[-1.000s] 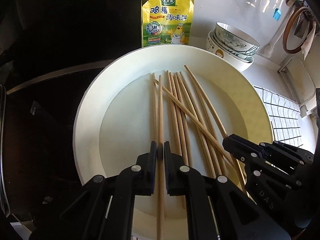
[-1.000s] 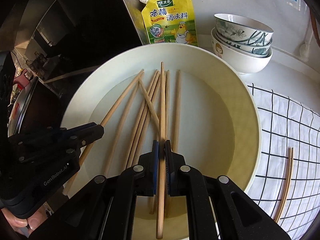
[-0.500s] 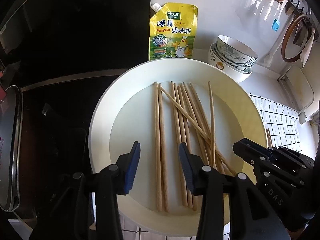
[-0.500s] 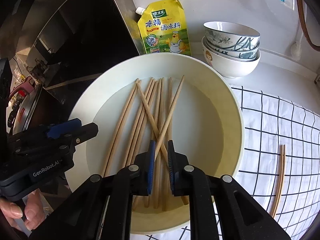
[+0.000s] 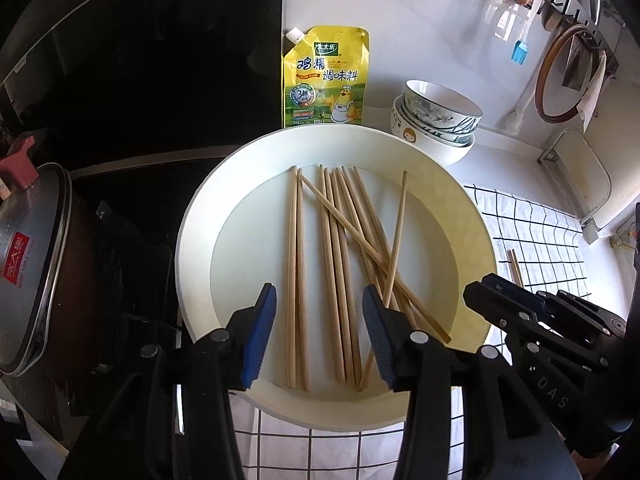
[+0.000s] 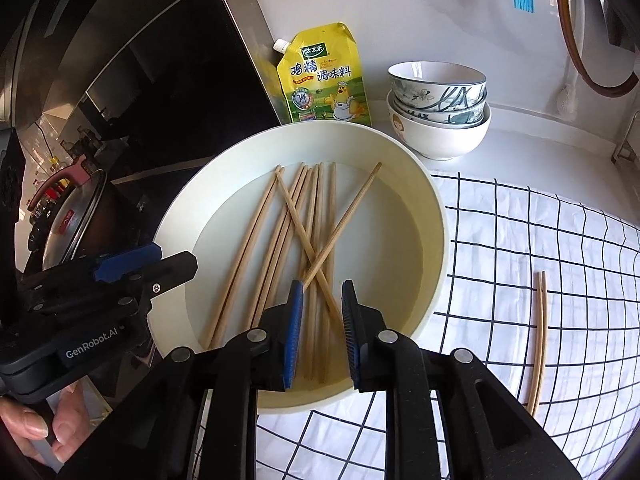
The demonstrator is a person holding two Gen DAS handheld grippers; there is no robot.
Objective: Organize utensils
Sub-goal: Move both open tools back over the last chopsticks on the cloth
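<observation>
White basin (image 5: 200,216): chopsticks (image 5: 336,264) below tongs (image 5: 320,336).

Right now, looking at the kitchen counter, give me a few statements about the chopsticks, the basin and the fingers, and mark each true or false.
1. A pile of chopsticks lies inside the white basin. True.
2. The right gripper is clamped on one chopstick. False: its fingers are opening and hold nothing.
3. A pair of chopsticks lies on the checked cloth, outside the basin. True.
4. The seasoning pouch lies flat inside the basin. False: it stands behind it, against the wall.
5. The left gripper is holding two chopsticks. False: its fingers are apart and opening, empty.
6. Bowls are stacked beside the pouch. True.
</observation>
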